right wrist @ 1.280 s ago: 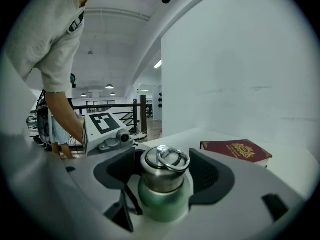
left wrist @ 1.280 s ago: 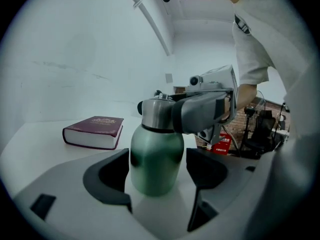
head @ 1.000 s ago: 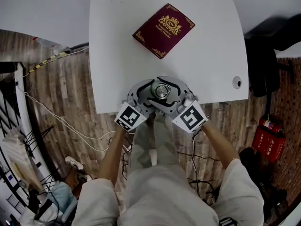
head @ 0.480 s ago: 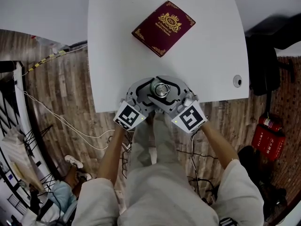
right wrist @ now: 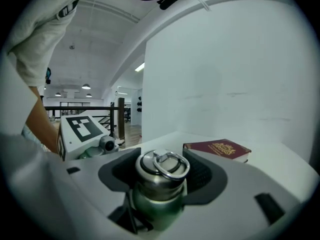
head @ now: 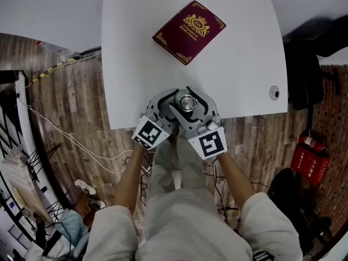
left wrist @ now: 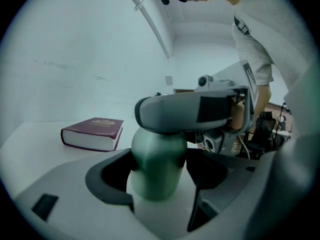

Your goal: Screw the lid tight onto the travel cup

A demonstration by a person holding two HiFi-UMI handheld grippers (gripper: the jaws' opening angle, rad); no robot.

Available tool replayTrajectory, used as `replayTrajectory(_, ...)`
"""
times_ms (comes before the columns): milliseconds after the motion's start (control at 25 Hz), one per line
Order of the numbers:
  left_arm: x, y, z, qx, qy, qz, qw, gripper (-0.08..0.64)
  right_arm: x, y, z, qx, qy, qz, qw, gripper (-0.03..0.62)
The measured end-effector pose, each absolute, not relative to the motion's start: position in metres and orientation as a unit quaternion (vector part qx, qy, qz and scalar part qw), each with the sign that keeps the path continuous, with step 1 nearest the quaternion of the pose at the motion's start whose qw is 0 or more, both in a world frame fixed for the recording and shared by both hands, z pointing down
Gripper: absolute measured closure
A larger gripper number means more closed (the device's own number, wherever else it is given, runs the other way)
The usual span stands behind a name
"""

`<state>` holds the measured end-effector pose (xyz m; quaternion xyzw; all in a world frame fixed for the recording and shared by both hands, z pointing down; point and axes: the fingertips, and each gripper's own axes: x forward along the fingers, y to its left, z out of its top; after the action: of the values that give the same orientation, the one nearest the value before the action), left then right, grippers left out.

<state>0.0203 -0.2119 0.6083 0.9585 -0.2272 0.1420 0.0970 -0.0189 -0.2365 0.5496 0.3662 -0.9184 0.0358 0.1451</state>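
The fingers of my left gripper point(left wrist: 159, 171) are clamped on the green body of the travel cup point(left wrist: 155, 151), which stands upright near the front edge of the white bench point(head: 239, 64). The fingers of my right gripper point(right wrist: 161, 180) have just been closing and now grasp the steel lid point(right wrist: 161, 165), ring handle up, on top of the cup. A dark red book point(head: 189, 33) lies well apart, toward the far side of the bench.
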Motion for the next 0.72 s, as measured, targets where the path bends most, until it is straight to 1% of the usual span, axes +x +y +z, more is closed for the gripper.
replayTrajectory(360,0.0213,-0.2111,0.6091,0.961,-0.217,0.145,0.091,0.225,-0.0136,-0.2397,0.5477,0.441,-0.888,0.034,0.127,0.336)
replayTrajectory(520,0.0218,-0.2106,0.6095,0.961,-0.215,0.146,0.090,0.225,-0.0128,-0.2388,0.5477,0.432,-0.893,0.046,0.113,0.336)
replayTrajectory(640,0.0212,-0.2107,0.6087,0.961,-0.215,0.146,0.093,0.225,-0.0166,-0.2360,0.5445,0.395,-0.911,0.057,0.102,0.333)
replayTrajectory(720,0.0214,-0.2114,0.6089,0.962,-0.213,0.146,0.092,0.225,-0.0185,-0.2343,0.5423,0.362,-0.925,0.064,0.097,0.296)
